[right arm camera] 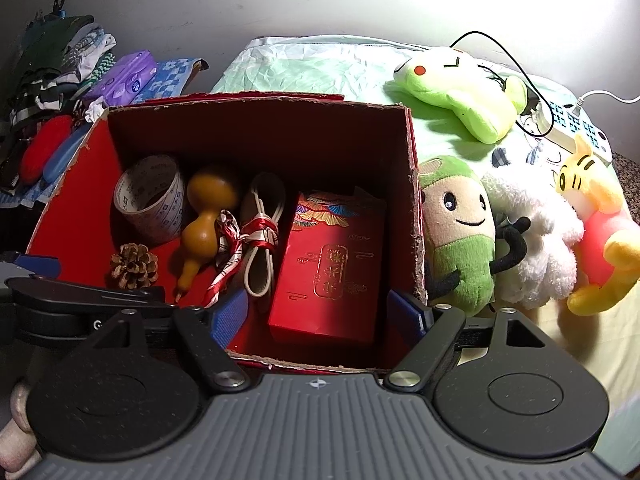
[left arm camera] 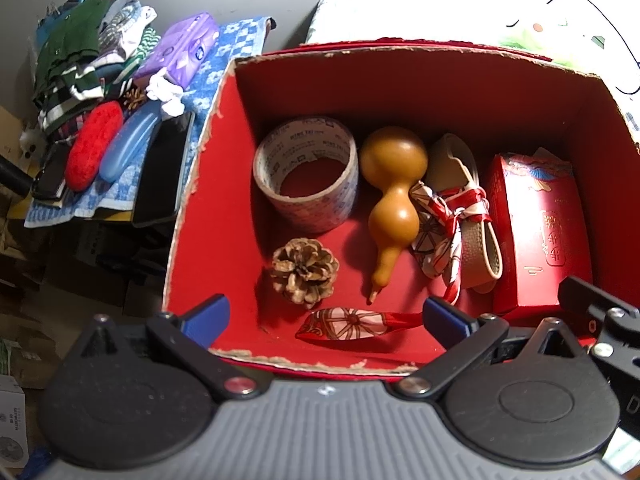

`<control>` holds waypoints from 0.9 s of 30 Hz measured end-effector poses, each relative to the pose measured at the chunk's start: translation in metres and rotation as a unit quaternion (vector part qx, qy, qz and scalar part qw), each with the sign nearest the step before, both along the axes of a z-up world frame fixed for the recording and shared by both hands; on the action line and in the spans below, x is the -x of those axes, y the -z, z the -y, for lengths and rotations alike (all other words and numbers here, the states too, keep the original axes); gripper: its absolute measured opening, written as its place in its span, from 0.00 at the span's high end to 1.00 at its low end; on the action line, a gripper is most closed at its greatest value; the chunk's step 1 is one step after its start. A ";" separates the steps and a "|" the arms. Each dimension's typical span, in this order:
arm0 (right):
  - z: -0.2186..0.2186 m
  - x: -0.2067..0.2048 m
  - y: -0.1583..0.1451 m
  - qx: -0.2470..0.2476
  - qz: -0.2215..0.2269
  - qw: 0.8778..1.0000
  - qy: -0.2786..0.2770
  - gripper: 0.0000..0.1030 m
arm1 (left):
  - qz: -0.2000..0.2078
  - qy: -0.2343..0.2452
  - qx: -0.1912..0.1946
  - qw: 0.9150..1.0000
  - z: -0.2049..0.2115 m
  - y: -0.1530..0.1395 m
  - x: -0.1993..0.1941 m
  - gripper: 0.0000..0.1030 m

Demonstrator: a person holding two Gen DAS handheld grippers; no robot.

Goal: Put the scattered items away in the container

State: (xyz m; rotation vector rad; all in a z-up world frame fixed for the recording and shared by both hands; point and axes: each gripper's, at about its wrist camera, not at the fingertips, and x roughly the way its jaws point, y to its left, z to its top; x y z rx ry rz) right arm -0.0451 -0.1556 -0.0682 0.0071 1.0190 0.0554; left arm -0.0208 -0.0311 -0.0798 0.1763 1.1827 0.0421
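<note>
A red cardboard box [left arm camera: 208,200] [right arm camera: 414,184] stands on the bed. Inside lie a tape roll [left arm camera: 306,172] [right arm camera: 150,196], a brown gourd [left arm camera: 390,196] [right arm camera: 204,220], a pine cone [left arm camera: 304,270] [right arm camera: 134,266], a beige strap with a red-white patterned ribbon [left arm camera: 460,216] [right arm camera: 256,236] and a red gift box [left arm camera: 540,236] [right arm camera: 332,268]. My left gripper [left arm camera: 326,320] is open and empty over the box's near edge. My right gripper [right arm camera: 318,316] is open and empty over the near edge, above the gift box.
Plush toys lie right of the box: a green bean figure [right arm camera: 460,232], a white one [right arm camera: 532,236], a yellow bear [right arm camera: 600,236], a green frog [right arm camera: 460,92], with a power strip [right arm camera: 576,128]. Left is a cluttered side stand with clothes [left arm camera: 80,52], purple tissue pack [left arm camera: 180,52], phone [left arm camera: 162,168].
</note>
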 end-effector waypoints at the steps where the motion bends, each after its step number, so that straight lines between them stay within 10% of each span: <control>1: 0.001 0.000 0.000 -0.001 0.001 1.000 0.000 0.23 | 0.001 0.000 0.000 1.000 0.000 0.000 0.000 0.01; 27: 0.000 0.006 0.001 -0.004 0.024 0.999 0.029 0.21 | 0.017 0.005 0.009 1.000 -0.003 0.000 0.004 0.00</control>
